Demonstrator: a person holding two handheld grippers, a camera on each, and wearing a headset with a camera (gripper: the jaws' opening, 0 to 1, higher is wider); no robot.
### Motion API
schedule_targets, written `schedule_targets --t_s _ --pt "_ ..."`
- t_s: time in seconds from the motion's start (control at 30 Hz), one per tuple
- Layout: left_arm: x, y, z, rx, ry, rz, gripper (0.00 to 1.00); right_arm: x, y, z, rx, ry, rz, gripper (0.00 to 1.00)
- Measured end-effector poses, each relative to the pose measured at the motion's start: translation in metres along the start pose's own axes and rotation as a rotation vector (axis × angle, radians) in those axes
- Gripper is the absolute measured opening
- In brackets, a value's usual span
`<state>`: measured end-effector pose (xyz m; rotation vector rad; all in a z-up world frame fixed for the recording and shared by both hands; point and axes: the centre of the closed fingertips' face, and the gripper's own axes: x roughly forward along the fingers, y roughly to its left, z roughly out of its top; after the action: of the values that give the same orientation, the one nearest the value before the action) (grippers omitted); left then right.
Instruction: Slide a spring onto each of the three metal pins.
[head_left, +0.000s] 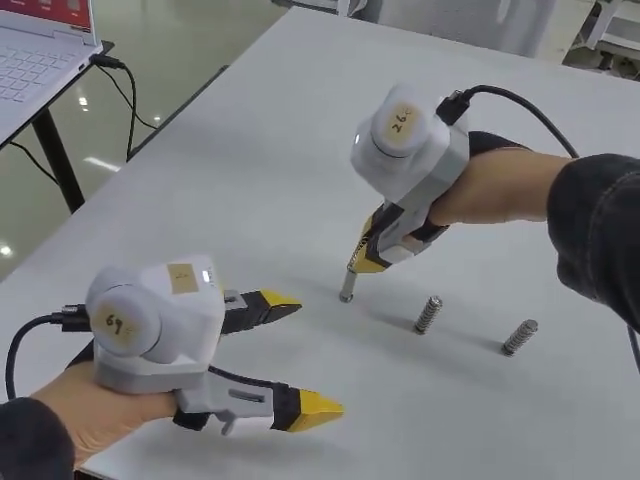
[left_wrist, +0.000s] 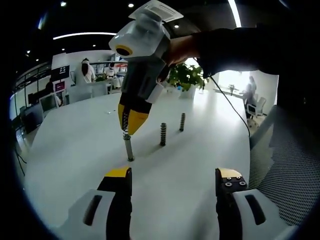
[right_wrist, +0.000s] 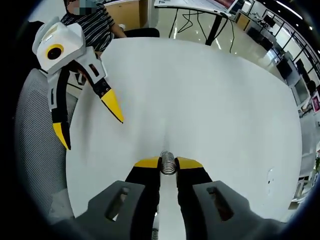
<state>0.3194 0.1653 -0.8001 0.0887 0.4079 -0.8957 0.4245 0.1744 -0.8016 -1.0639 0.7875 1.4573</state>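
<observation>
My right gripper (head_left: 360, 262) is shut on a small spring (right_wrist: 168, 163) and holds it upright just above a bare metal pin (head_left: 347, 288) standing on the white table (head_left: 250, 180). In the left gripper view the spring (left_wrist: 126, 124) hangs at the pin's (left_wrist: 129, 148) top. To the right, two more pins carry springs: one (head_left: 428, 315) close by, the other (head_left: 519, 337) further right. My left gripper (head_left: 310, 355) rests low at the table's near left, open with nothing between its yellow tips, pointing toward the pins.
A laptop (head_left: 30, 50) sits on a separate dark-legged desk at the far left, with a cable (head_left: 125, 90) trailing from it. The table's left edge (head_left: 170, 115) runs diagonally. A mesh chair (left_wrist: 295, 165) stands beside the table.
</observation>
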Motion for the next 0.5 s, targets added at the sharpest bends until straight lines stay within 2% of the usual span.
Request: schedule_targets --t_s 0.3,0.5 --pt "-0.003 0.002 -0.002 -0.006 0.0 0.006 0.65 0.013 -0.003 -0.003 0.01 0.019 0.014 0.13" --pt "-0.005 0.004 -0.002 -0.009 -0.001 0.012 0.65 0.024 0.002 -0.007 0.009 0.04 0.028 0.13"
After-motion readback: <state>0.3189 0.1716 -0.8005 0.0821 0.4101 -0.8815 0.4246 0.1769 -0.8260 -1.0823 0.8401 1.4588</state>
